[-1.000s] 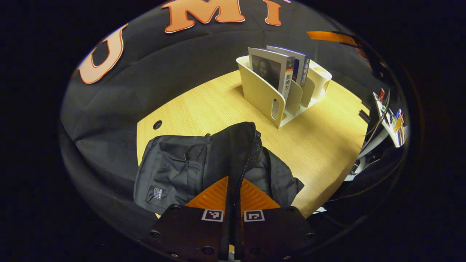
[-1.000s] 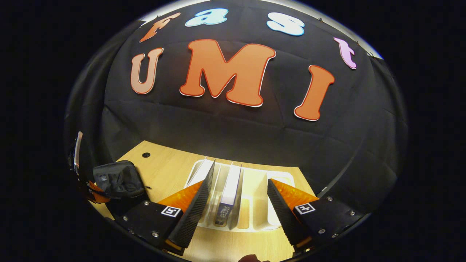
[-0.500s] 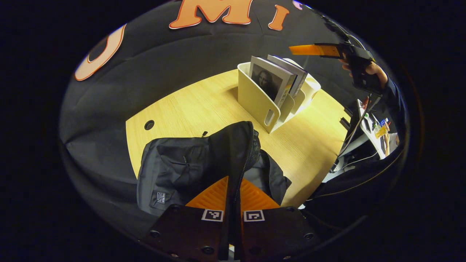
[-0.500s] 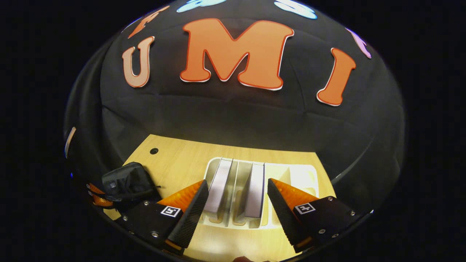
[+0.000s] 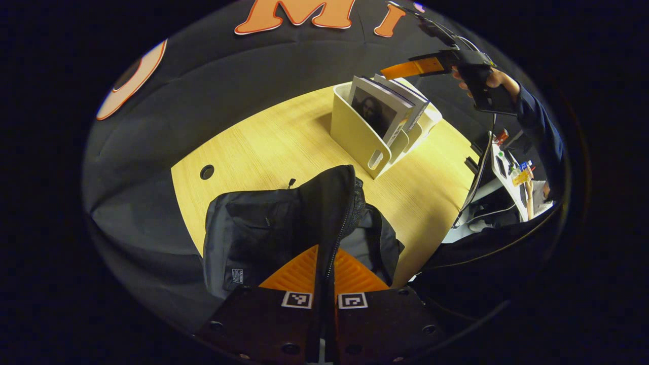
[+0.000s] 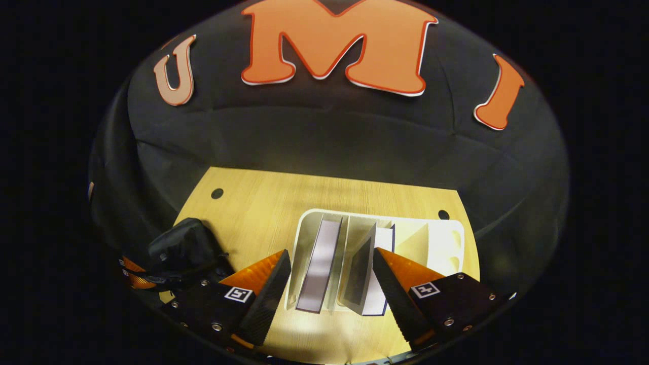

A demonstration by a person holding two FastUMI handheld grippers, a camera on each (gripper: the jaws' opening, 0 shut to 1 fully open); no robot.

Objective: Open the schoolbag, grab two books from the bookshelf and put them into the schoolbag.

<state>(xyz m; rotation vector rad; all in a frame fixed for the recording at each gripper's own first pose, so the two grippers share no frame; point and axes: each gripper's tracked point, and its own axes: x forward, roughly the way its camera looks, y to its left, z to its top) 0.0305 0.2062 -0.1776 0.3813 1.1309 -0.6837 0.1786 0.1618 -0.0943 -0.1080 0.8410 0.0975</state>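
Left gripper (image 5: 324, 276) pinching schoolbag (image 5: 284, 228) (flap)

The table (image 5: 284, 147) is pale wood with a fine straight grain and a matt finish. On it, the schoolbag (image 5: 263, 228) is dark woven cloth, matt and creased, with a toothed zip along its raised edge. Beyond the schoolbag, the bookshelf (image 5: 355, 137) is smooth cream plastic with a slight sheen. The books (image 6: 319, 263) in it have smooth paper covers.
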